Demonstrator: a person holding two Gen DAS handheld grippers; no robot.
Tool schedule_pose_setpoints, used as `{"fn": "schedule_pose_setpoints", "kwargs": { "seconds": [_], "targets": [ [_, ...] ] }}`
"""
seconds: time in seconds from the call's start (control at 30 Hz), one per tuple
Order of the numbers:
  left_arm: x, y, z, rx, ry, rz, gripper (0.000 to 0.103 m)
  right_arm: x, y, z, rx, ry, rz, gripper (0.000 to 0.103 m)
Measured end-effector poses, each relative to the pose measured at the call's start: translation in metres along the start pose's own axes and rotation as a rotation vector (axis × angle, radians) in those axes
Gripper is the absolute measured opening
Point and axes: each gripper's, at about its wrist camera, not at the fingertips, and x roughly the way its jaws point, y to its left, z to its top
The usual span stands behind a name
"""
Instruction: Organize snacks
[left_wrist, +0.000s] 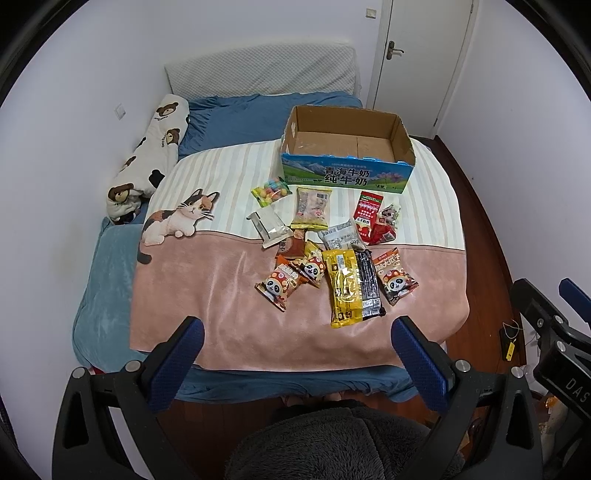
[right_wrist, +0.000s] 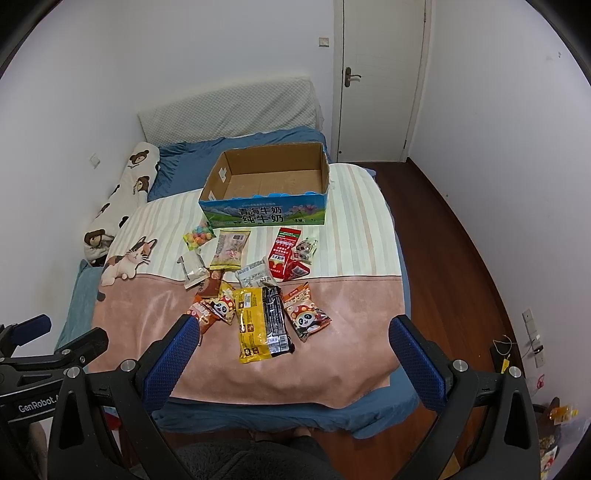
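Several snack packets lie scattered on a pink and striped blanket (left_wrist: 221, 295) on a bed. Among them are a long yellow packet (left_wrist: 343, 288) (right_wrist: 251, 325), a black packet (left_wrist: 367, 284), panda-print packets (left_wrist: 282, 282) (right_wrist: 308, 315), a red packet (left_wrist: 365, 212) and a bag of coloured candy balls (left_wrist: 269, 190). An empty open cardboard milk box (left_wrist: 347, 173) (right_wrist: 266, 214) stands behind them. My left gripper (left_wrist: 295, 332) is open and empty above the bed's near edge. My right gripper (right_wrist: 295, 332) is open and empty too, beside it.
A bear-print pillow (left_wrist: 155, 151) lies along the left wall, a grey headboard cushion (left_wrist: 262, 70) at the back. A white door (right_wrist: 380, 77) stands at the far right. Wooden floor (right_wrist: 443, 240) runs along the bed's right side.
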Motion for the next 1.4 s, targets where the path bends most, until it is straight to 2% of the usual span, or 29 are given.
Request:
{"fn": "schedule_pose_setpoints", "kwargs": {
  "seconds": [0.83, 1.0, 1.1, 1.2, 1.33, 1.4],
  "targets": [
    [-0.003, 0.009, 0.003, -0.004, -0.007, -0.004, 0.103, -0.009, 0.005, -0.006, -0.006, -0.009, 0.018, 0.103],
    [0.006, 0.022, 0.01, -0.042, -0.033, 0.042, 0.103, 0.002, 0.005, -0.01, 0.001, 0.006, 0.024, 0.103],
    [0.029, 0.038, 0.013, -0.091, -0.043, 0.091, 0.103, 0.033, 0.006, -0.011, 0.022, 0.048, 0.041, 0.103],
    [0.064, 0.052, 0.014, -0.126, -0.021, 0.144, 0.103, 0.079, 0.01, -0.016, 0.026, 0.104, 0.049, 0.103],
    [0.119, 0.067, 0.017, -0.131, 0.04, 0.197, 0.103, 0.159, 0.022, -0.024, 0.02, 0.207, 0.062, 0.103],
    [0.147, 0.071, 0.017, -0.108, 0.08, 0.197, 0.103, 0.196, 0.03, -0.028, 0.015, 0.249, 0.065, 0.103]
  ]
}}
